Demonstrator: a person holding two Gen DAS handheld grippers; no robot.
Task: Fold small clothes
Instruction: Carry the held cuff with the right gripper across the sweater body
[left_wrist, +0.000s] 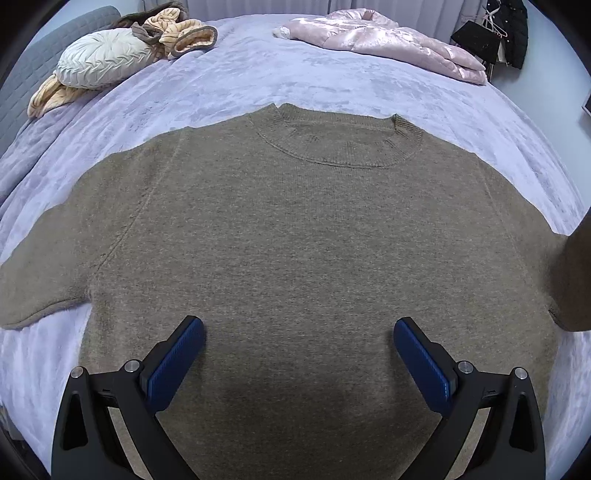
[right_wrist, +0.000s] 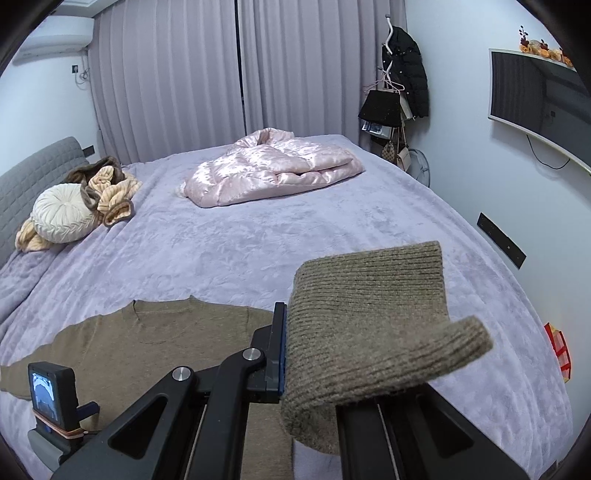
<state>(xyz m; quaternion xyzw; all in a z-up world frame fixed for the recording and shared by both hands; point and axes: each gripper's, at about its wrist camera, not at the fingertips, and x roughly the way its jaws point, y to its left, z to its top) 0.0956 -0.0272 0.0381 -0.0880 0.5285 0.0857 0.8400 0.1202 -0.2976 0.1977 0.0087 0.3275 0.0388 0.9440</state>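
A brown knit sweater (left_wrist: 295, 229) lies flat, front up, on the lavender bed cover (left_wrist: 258, 77), neck toward the far side. My left gripper (left_wrist: 299, 325) hovers open over the sweater's lower body, with nothing between its blue pads (left_wrist: 177, 362). At the right edge of the left wrist view one sleeve (left_wrist: 576, 277) rises off the bed. My right gripper (right_wrist: 290, 317) is shut on that sleeve's ribbed cuff (right_wrist: 373, 314), which drapes over the jaws and hides the right finger. The sweater's body (right_wrist: 155, 343) lies to its left, beyond the back of the left gripper's camera unit (right_wrist: 51, 398).
A pink quilted jacket (right_wrist: 273, 170) lies at the bed's far side. A round cream cushion (right_wrist: 62, 214) and striped tan clothes (right_wrist: 114, 192) sit by the grey headboard (right_wrist: 33, 177). A coat stand with a black coat (right_wrist: 406, 70) and a wall screen (right_wrist: 535, 103) are to the right.
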